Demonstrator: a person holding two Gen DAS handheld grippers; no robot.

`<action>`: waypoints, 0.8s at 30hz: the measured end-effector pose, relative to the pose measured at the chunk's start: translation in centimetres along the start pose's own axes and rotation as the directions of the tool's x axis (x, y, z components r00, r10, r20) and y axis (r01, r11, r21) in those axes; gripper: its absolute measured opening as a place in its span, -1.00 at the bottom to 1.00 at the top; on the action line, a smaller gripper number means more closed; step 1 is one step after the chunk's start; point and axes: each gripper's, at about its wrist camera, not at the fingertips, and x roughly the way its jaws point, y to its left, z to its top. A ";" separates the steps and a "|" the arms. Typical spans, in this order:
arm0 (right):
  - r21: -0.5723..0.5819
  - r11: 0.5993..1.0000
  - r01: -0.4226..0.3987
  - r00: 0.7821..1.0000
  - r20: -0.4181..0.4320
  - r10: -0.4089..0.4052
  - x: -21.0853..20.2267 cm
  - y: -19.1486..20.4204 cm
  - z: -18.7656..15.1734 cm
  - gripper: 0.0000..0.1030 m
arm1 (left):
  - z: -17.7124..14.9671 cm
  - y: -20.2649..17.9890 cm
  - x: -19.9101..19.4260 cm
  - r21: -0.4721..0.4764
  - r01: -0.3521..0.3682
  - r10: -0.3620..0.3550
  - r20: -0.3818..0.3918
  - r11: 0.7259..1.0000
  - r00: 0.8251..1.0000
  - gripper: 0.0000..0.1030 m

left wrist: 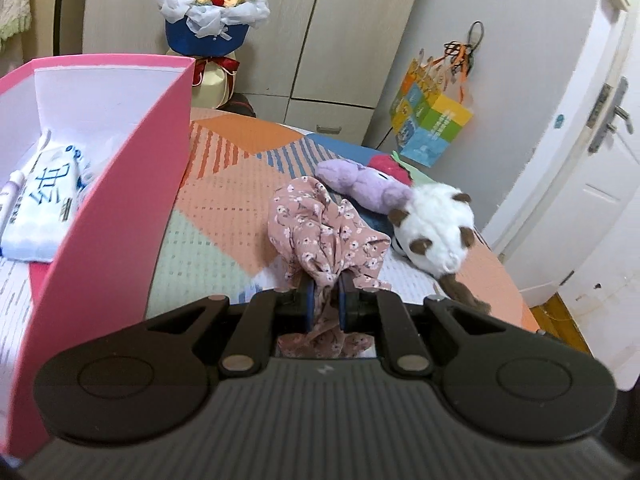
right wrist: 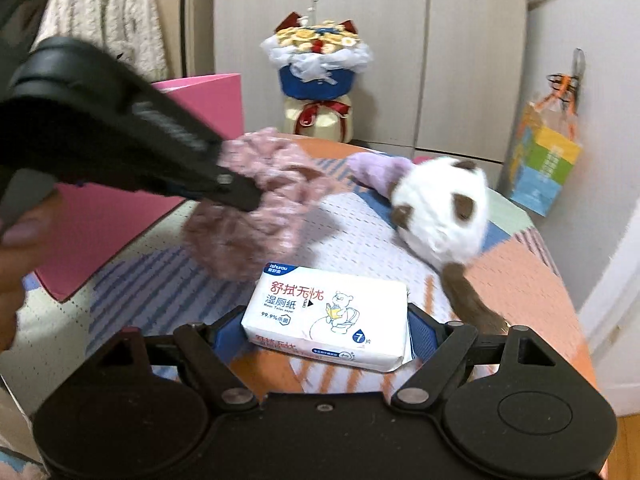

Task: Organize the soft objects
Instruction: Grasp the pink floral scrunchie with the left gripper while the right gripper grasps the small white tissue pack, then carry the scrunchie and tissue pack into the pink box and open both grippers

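My left gripper (left wrist: 326,288) is shut on a bunched pink floral cloth (left wrist: 320,232), held above the patterned bed cover. The right wrist view shows the same left gripper (right wrist: 240,196) with the cloth (right wrist: 256,208) hanging from it, beside a pink box (right wrist: 100,232). My right gripper (right wrist: 326,332) has a white pack of wet wipes (right wrist: 328,308) between its blue pads, which press on both ends. A white and brown panda plush (left wrist: 432,228) (right wrist: 440,212) and a purple plush (left wrist: 360,184) (right wrist: 380,168) lie further back.
The open pink box (left wrist: 120,220) stands at the left with a tissue pack (left wrist: 44,208) inside. A bouquet (left wrist: 212,12), wardrobe doors and a hanging colourful gift bag (left wrist: 432,120) are behind the bed. A white door (left wrist: 600,140) is at the right. A hand (right wrist: 16,240) shows at the left edge.
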 end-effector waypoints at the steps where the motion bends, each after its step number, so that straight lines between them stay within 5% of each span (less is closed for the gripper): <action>1: 0.002 1.000 0.014 1.000 0.000 -0.014 -0.5 -0.1 -0.4 0.64 | -0.3 0.1 -0.4 0.004 0.004 -0.004 0.003 1.000 1.000 -0.80; 10: 0.010 0.999 0.045 0.999 -0.022 -0.045 -3.4 -0.9 -1.8 0.65 | -2.8 0.2 -4.0 0.042 0.027 -0.026 -0.042 0.999 0.999 -0.80; 15: -0.048 0.995 0.085 0.996 -0.032 -0.087 -4.5 -0.4 -1.8 0.64 | -3.3 -0.3 -5.5 0.104 -0.018 0.024 -0.056 0.994 0.998 -0.80; 24: -0.047 0.999 -0.011 0.995 -0.104 0.006 -6.7 0.1 -1.7 0.64 | -4.1 0.3 -8.2 0.088 0.118 -0.102 -0.163 0.989 0.981 -0.80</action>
